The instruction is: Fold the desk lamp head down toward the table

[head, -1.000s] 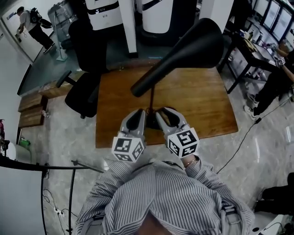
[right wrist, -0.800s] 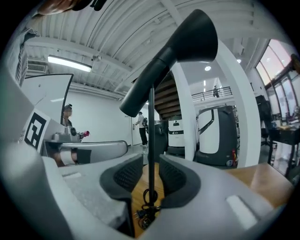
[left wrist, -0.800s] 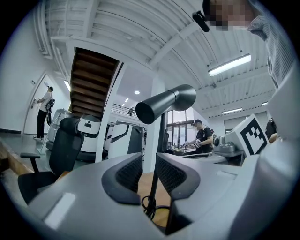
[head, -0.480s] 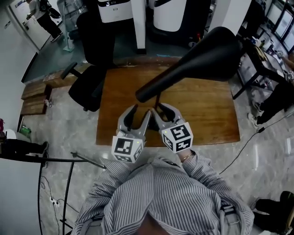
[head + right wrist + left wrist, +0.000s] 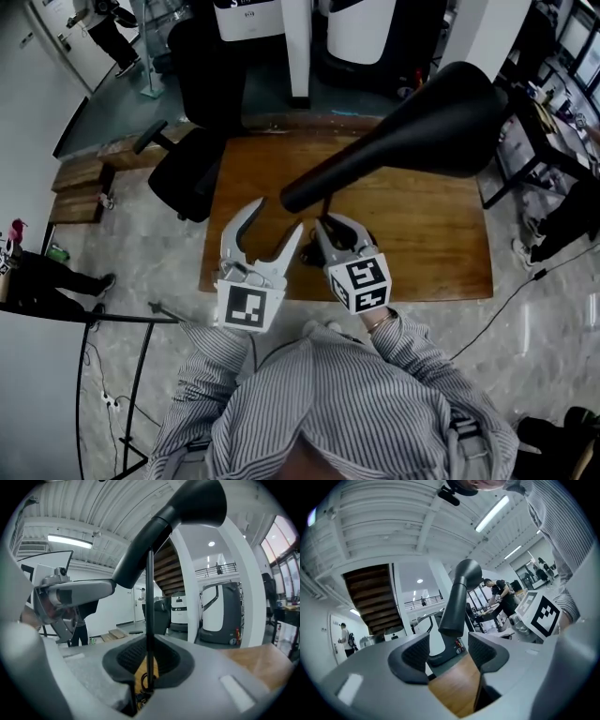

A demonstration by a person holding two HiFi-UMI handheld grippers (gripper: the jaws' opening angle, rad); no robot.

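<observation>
Black and cone-shaped, the lamp head point(image 5: 412, 127) stands raised over the wooden table point(image 5: 422, 244). It slants, with its wide mouth high and far from the person and its narrow end low and close to both grippers. Beneath that narrow end a thin black stem point(image 5: 149, 597) runs down toward the tabletop. In the left gripper view the lamp base point(image 5: 443, 657) sits on the wood.

The right gripper point(image 5: 336, 228) has its jaws closed on the stem. In the right gripper view the dark pads point(image 5: 164, 660) press the rod from both sides, low on its length.

The left gripper point(image 5: 270, 230) is just beside the right one, on its left, with its jaws spread wide and opening. Nothing lies between them. In its own view the lamp's narrow end and base show through the gap, beyond the pads point(image 5: 415, 653). The same view shows the right gripper's marker cube point(image 5: 543, 616) close by on the right.

Both grippers hover over the near edge of the table, in front of the person's striped shirt point(image 5: 328, 403). A black office chair point(image 5: 183, 178) stands at the table's left side on the pale stone floor point(image 5: 150, 262). A dark cable point(image 5: 487, 309) trails across the floor on the right.
</observation>
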